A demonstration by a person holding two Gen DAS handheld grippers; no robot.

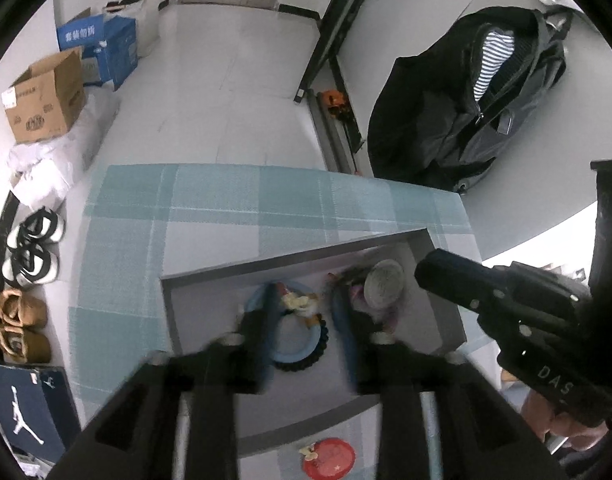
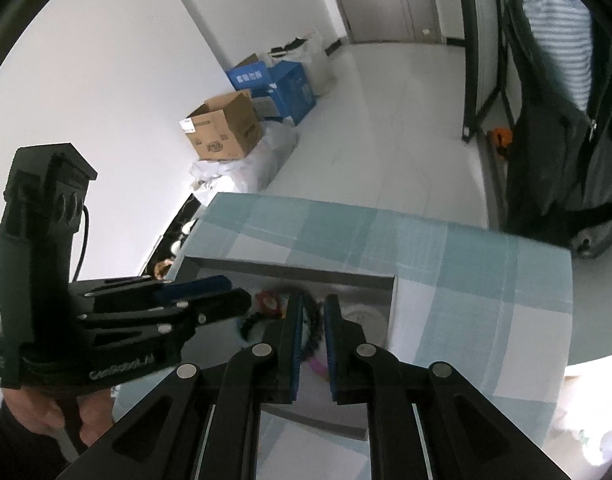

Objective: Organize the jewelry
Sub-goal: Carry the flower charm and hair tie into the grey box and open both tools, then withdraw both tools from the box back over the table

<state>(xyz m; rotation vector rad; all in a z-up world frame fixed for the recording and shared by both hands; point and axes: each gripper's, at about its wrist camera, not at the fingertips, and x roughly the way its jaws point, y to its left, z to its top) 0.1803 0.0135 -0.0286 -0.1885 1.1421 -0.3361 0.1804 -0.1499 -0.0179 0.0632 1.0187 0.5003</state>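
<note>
A grey open box (image 1: 290,258) sits on a table with a blue-checked cloth (image 1: 226,200). Inside it lie a blue ring (image 1: 302,350) over a black scalloped ring (image 1: 317,356), a small cream and orange trinket (image 1: 302,302) and a round grey-white piece (image 1: 383,282). My left gripper (image 1: 304,310) is open above the box, fingers either side of the blue ring and trinket. My right gripper (image 2: 313,312) hangs over the same box (image 2: 290,270), jaws slightly apart and empty, with the black ring (image 2: 313,332) showing between them. A red round piece (image 1: 329,458) lies on the cloth in front of the box.
A black bag (image 1: 473,96) with striped cloth leans on the wall beyond the table. Cardboard (image 1: 46,96) and blue boxes (image 1: 102,48), white plastic bags (image 1: 46,168) and shoes (image 1: 30,252) line the floor at the left. A dark shoebox (image 1: 26,408) lies near left.
</note>
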